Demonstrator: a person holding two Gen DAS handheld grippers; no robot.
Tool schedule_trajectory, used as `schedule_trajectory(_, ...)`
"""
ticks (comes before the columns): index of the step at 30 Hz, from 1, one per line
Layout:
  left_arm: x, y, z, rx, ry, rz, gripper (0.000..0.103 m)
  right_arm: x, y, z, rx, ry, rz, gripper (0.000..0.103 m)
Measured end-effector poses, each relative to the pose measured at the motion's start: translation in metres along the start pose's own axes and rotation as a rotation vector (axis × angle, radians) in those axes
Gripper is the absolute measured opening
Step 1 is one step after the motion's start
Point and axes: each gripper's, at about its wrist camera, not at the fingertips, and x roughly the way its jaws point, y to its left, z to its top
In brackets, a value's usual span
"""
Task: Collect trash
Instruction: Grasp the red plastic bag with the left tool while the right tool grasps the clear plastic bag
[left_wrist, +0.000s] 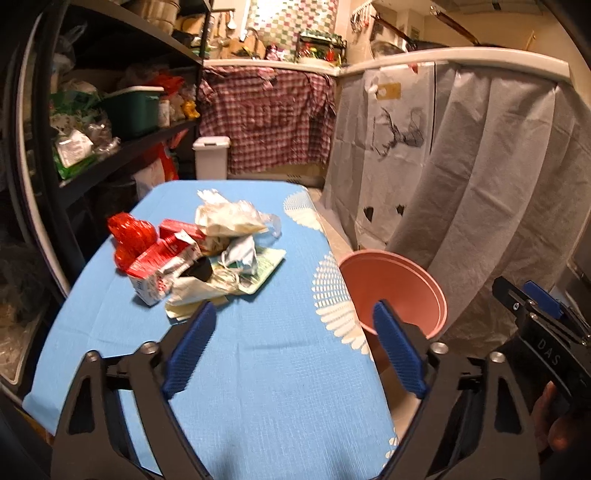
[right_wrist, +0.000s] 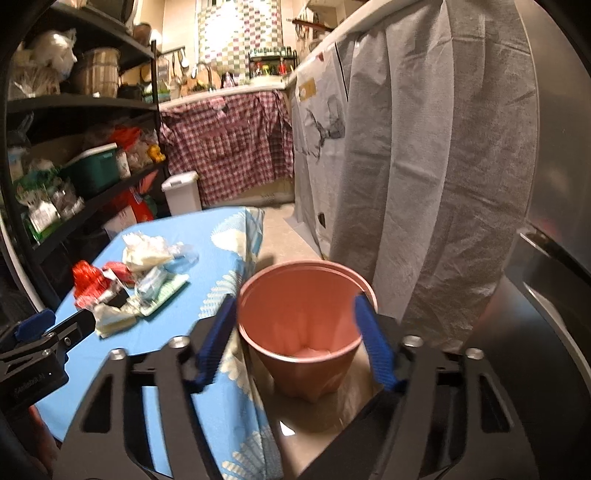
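Trash pile (left_wrist: 199, 251), with red carton, red netting and crumpled plastic, is heaped on the blue-clothed worktop (left_wrist: 266, 369). Pink bin (right_wrist: 303, 325) is seen on the floor just beside the worktop's edge. Left gripper (left_wrist: 291, 343) is held wide open and empty above the cloth; right gripper (right_wrist: 299, 339) is spread wide and empty, framing the bin.
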Motion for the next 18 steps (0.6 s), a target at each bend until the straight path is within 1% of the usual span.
schedule_trajectory(3, -0.006, 0.003, 0.005, -0.002, -0.039, 0.026, 0.073, 0.0, 0.006, 0.004, -0.007, -0.04, 0.006, 0.049)
schedule_trajectory(4, -0.006, 0.005, 0.007, -0.002, -0.039, 0.033, 0.068, 0.001, 0.008, 0.005, -0.006, -0.04, 0.012, 0.046)
schedule_trajectory(5, -0.006, 0.007, 0.01, -0.004, -0.033, 0.039, 0.064, 0.004, 0.011, 0.008, -0.003, -0.025, 0.035, 0.044)
schedule_trajectory(6, -0.006, 0.009, 0.01, -0.005, -0.033, 0.04, 0.063, 0.008, 0.015, 0.01, -0.004, -0.004, 0.059, 0.037)
schedule_trajectory(7, -0.006, 0.011, 0.013, -0.002, -0.038, 0.048, 0.062, 0.011, 0.018, 0.011, -0.006, 0.007, 0.073, 0.032)
schedule_trajectory(9, -0.007, 0.013, 0.017, 0.008, -0.047, 0.057, 0.06, 0.017, 0.027, 0.014, -0.008, 0.024, 0.113, 0.029)
schedule_trajectory(11, -0.008, 0.016, 0.023, 0.014, -0.045, 0.052, 0.055, 0.021, 0.037, 0.02, -0.013, 0.029, 0.15, 0.028)
schedule_trajectory(12, -0.008, 0.018, 0.026, 0.013, -0.043, 0.051, 0.055, 0.021, 0.042, 0.022, -0.02, 0.03, 0.168, 0.028)
schedule_trajectory(14, -0.006, 0.024, 0.033, 0.008, -0.037, 0.052, 0.048, 0.026, 0.054, 0.027, -0.033, 0.037, 0.213, 0.028)
schedule_trajectory(16, -0.002, 0.033, 0.041, -0.01, -0.021, 0.052, 0.046, 0.031, 0.064, 0.033, -0.039, 0.038, 0.243, 0.028)
schedule_trajectory(17, 0.0, 0.037, 0.044, -0.014, -0.012, 0.052, 0.041, 0.032, 0.068, 0.034, -0.043, 0.037, 0.251, 0.028)
schedule_trajectory(18, 0.003, 0.042, 0.048, -0.013, -0.004, 0.051, 0.038, 0.033, 0.073, 0.037, -0.049, 0.035, 0.261, 0.028)
